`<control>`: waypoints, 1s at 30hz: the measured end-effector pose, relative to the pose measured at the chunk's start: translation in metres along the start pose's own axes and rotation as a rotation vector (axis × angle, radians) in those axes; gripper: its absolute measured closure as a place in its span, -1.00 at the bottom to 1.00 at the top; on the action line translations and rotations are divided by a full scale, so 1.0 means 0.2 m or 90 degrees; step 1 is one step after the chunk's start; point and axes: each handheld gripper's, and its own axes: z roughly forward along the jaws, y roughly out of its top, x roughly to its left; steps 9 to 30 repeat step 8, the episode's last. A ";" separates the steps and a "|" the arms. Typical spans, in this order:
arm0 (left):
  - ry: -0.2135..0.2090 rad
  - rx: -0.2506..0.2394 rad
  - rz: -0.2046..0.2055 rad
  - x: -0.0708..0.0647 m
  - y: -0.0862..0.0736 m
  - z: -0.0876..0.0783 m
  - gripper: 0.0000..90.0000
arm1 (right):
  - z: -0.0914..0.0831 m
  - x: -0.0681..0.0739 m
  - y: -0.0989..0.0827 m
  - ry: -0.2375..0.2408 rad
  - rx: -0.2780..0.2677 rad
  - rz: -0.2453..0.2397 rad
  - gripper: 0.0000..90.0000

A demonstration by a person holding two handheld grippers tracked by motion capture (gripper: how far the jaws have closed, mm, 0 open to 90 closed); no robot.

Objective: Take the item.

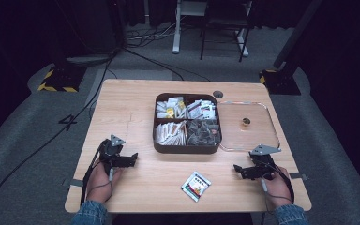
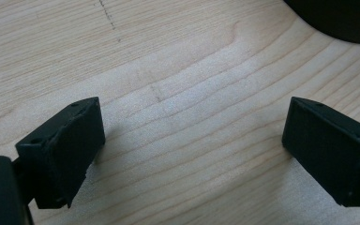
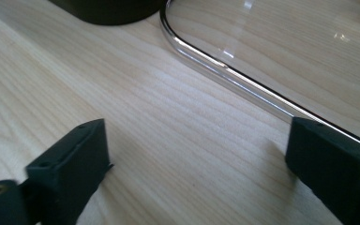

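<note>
Packets fill the dark brown box (image 1: 186, 149) at the middle of my bench (image 1: 122, 108), sorted into four compartments: white and yellow ones at the back left, white ones with dark print at the back right, pale long ones at the front left, and what look like grey clear-wrapped ones at the front right, though they are too small to tell for sure. One loose packet (image 1: 196, 185), white with a red and green print, lies flat on the wood in front of the box, near the front edge, between my two hands. Touching the box on its right side lies a clear lid (image 1: 272, 123) with rounded corners, flat on the bench, a small brass-coloured knob (image 1: 246, 122) at its middle.

My left gripper (image 2: 190, 140) rests low over bare wood to the left of the box, its fingers (image 2: 65, 154) spread wide apart with nothing between them. My right gripper (image 3: 197, 164) sits just in front of the lid's near rim, fingers (image 3: 70, 164) likewise released and empty. Each gripper trails a black cable past my wrist.
</note>
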 end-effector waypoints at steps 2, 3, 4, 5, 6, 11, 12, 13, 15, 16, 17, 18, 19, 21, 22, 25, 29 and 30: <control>0.000 0.000 0.000 0.00 0.00 0.00 -0.86 | 0.01 0.00 -0.01 0.000 -0.008 0.003 -0.93; 0.000 0.000 0.000 0.00 0.00 0.00 -0.86 | 0.01 0.00 -0.01 -0.002 -0.007 0.003 -0.93; 0.000 0.000 -0.001 0.00 0.00 0.00 -0.86 | 0.01 0.00 -0.01 -0.005 -0.007 0.004 -0.94; 0.000 0.000 0.000 0.00 0.00 0.00 -0.86 | 0.01 0.00 -0.01 -0.005 -0.007 0.004 -0.94; 0.000 0.000 0.000 0.00 0.00 0.00 -0.86 | 0.01 0.00 -0.01 -0.005 -0.007 0.004 -0.94; 0.000 0.000 0.000 0.00 0.00 0.00 -0.86 | 0.01 0.00 -0.01 -0.005 -0.007 0.004 -0.94; 0.000 0.000 0.000 0.00 0.00 0.00 -0.86 | 0.01 0.00 -0.01 -0.005 -0.007 0.004 -0.94; 0.000 0.000 0.000 0.00 0.00 0.00 -0.86 | 0.01 0.00 -0.01 -0.005 -0.007 0.004 -0.94; 0.000 0.000 0.000 0.00 0.00 0.00 -0.86 | 0.01 0.00 -0.01 -0.005 -0.007 0.004 -0.94; 0.000 0.000 0.000 0.00 0.00 0.00 -0.86 | 0.01 0.00 -0.01 -0.005 -0.007 0.004 -0.94; 0.000 0.000 0.000 0.00 0.00 0.00 -0.86 | 0.01 0.00 -0.01 -0.005 -0.007 0.004 -0.94; 0.000 0.000 0.000 0.00 0.00 0.00 -0.86 | 0.01 0.00 -0.01 -0.005 -0.007 0.004 -0.94; 0.000 0.000 0.000 0.00 0.00 0.00 -0.86 | 0.01 0.00 -0.01 -0.005 -0.007 0.004 -0.94; 0.000 0.000 0.000 0.00 0.00 0.00 -0.86 | 0.01 0.00 -0.01 -0.005 -0.007 0.004 -0.94; 0.000 0.000 0.000 0.00 0.00 0.00 -0.86 | 0.01 0.00 -0.01 -0.005 -0.007 0.004 -0.94; 0.000 0.000 0.000 0.00 0.00 0.00 -0.86 | 0.01 0.00 -0.01 -0.005 -0.007 0.004 -0.94; 0.000 0.000 0.000 0.00 0.00 0.00 -0.86 | 0.01 0.00 -0.01 -0.005 -0.007 0.004 -0.94; 0.000 0.000 0.000 0.00 0.00 0.00 -0.86 | 0.01 0.00 -0.01 -0.005 -0.007 0.004 -0.94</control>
